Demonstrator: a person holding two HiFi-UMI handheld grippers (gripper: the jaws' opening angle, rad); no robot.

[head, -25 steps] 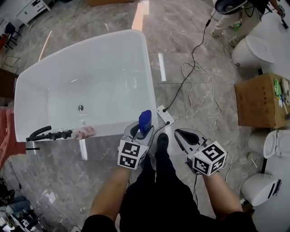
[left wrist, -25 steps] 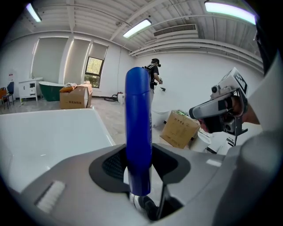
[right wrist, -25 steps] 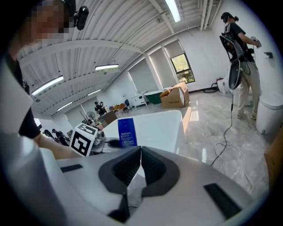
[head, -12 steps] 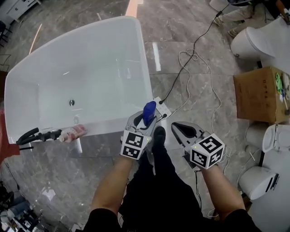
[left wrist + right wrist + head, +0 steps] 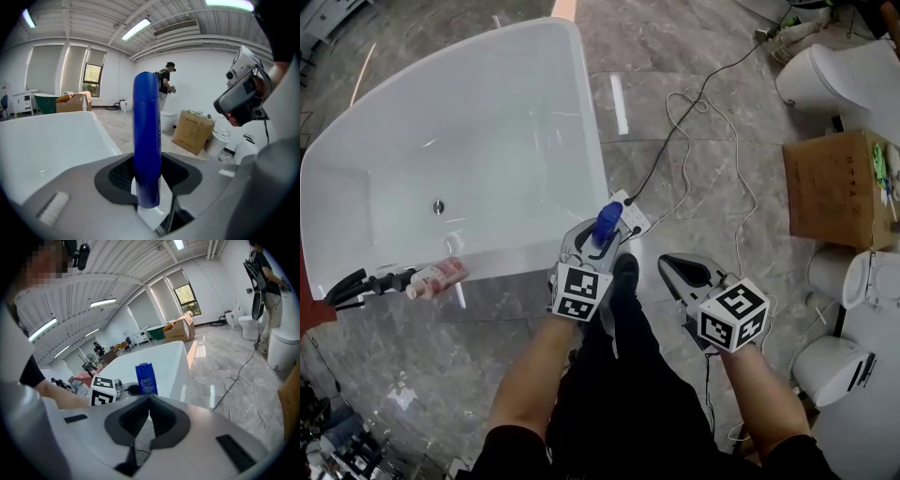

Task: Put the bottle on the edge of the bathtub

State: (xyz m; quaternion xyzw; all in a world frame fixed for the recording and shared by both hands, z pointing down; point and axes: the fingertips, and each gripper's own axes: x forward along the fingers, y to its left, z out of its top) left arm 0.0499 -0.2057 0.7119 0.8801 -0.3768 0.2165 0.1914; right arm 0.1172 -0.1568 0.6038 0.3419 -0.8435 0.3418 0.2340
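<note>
Bottle (image 5: pixel 607 223): blue, upright, clamped in the jaws of the left gripper (image 5: pixel 596 242), not yet on the bathtub (image 5: pixel 596 159). Over the last second both grippers came lower with the grip unchanged; I read this as the approach for set-down. Right gripper (image 5: pixel 684 272) is closed on nothing, off to the side. The rim just ahead-left of the left gripper is bare; a pink bottle (image 5: pixel 439 277) lies further left. A power strip (image 5: pixel 628 214) sits on the floor just beyond.
</note>
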